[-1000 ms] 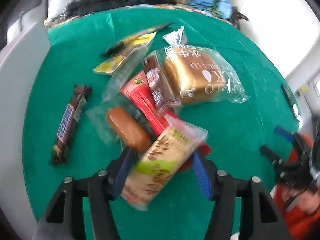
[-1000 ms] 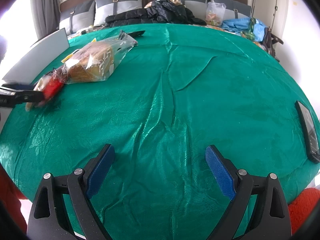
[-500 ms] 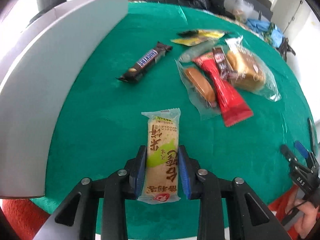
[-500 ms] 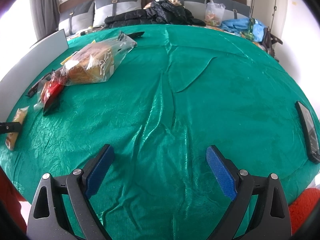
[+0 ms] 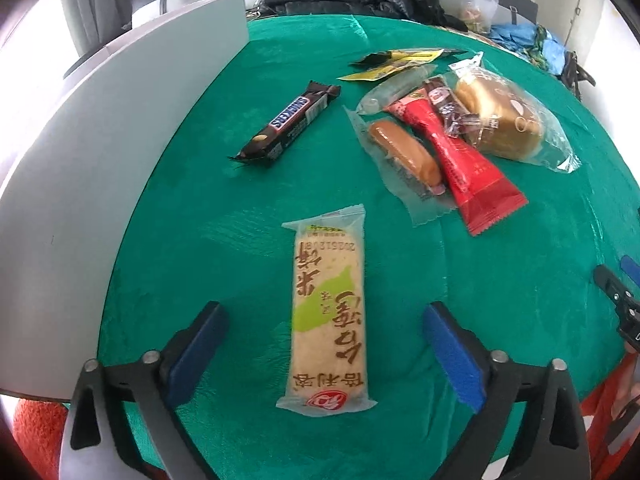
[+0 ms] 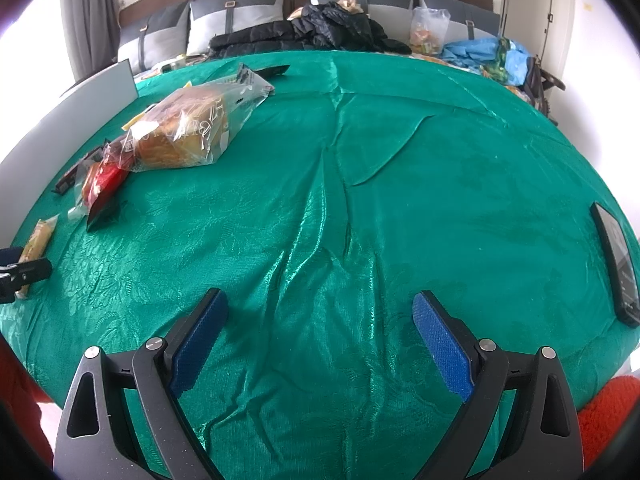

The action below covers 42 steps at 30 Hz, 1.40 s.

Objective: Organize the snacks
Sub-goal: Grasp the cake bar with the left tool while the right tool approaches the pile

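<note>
In the left wrist view, the left gripper (image 5: 326,344) has its blue-padded jaws spread wide, gripping nothing; the rice cracker bar (image 5: 329,312) lies flat on the green tablecloth (image 5: 200,216) between the pads, touching neither, its long axis pointing away from the camera. Farther off and to the left sits a Snickers bar (image 5: 289,121), apart from the rest and angled toward a grey board (image 5: 80,152) that stands along the table's left edge. To the far right is a loose cluster: a sausage bun in clear wrap (image 5: 404,154), a red packet (image 5: 456,156) partly over it, a bagged bread loaf (image 5: 504,124) beside that, and yellow wrappers (image 5: 396,62) at the far end. In the right wrist view, the right gripper (image 6: 320,338) also has its jaws wide apart, hovering over bare, wrinkled cloth with nothing between the pads. The same bread loaf (image 6: 188,132) and red packet (image 6: 106,180) lie far left, the cracker bar (image 6: 36,242) at the left edge beside the other gripper's tip. A dark phone (image 6: 614,256) rests near the table's right rim.
</note>
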Each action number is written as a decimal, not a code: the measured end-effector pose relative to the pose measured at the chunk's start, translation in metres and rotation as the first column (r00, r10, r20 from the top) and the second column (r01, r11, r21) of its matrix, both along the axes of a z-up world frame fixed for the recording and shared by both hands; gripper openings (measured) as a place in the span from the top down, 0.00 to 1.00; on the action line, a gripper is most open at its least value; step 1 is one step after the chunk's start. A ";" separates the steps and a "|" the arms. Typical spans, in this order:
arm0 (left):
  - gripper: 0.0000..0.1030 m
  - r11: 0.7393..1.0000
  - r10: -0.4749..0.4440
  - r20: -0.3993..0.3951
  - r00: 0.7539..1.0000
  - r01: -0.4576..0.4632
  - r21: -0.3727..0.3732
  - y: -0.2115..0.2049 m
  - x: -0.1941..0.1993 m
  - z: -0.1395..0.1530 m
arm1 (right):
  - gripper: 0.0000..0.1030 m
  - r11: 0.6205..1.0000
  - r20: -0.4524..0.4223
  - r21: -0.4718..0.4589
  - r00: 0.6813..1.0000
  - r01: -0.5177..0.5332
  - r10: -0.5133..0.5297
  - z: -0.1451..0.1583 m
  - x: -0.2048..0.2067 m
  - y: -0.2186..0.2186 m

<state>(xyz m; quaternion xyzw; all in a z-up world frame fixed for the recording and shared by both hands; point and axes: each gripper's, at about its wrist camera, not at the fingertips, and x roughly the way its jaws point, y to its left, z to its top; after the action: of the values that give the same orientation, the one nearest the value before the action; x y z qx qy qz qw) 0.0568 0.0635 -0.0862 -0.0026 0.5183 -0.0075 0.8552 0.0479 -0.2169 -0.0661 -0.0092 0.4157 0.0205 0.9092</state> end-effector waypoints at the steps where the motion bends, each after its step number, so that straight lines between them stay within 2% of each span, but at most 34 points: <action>1: 0.01 1.000 0.005 -0.002 1.000 -0.005 0.000 0.000 0.002 -0.001 | 0.07 1.000 0.000 0.000 1.000 0.000 0.000 0.000 0.000 0.000; 14: 0.00 1.000 -0.005 0.025 1.000 0.005 0.006 -0.002 -0.003 0.001 | 0.07 1.000 0.003 0.000 1.000 -0.002 0.002 0.000 0.000 0.000; 36: 0.01 1.000 0.010 0.007 1.000 -0.010 0.004 0.002 -0.004 0.001 | 0.07 1.000 0.006 -0.001 1.000 -0.008 0.008 -0.001 -0.003 0.000; 39: 0.10 1.000 -0.001 0.008 1.000 0.001 0.000 0.003 -0.006 0.004 | 0.07 1.000 -0.008 0.008 1.000 -0.024 0.024 0.001 -0.001 -0.003; 41: 0.28 1.000 -0.030 0.017 0.999 0.030 -0.001 0.001 -0.009 0.009 | 0.08 0.999 -0.018 0.025 0.999 -0.027 0.028 0.005 0.001 -0.005; 42: 0.33 0.999 -0.042 0.020 0.999 0.042 -0.001 -0.001 -0.010 0.010 | 0.08 0.998 -0.025 0.060 0.999 -0.028 0.029 0.008 0.002 -0.008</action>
<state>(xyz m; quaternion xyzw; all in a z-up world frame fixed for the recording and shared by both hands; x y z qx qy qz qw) 0.0465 0.0630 -0.0761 0.0079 0.5097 -0.0260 0.8599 0.0499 -0.2250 -0.0580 0.0124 0.4265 0.0462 0.9032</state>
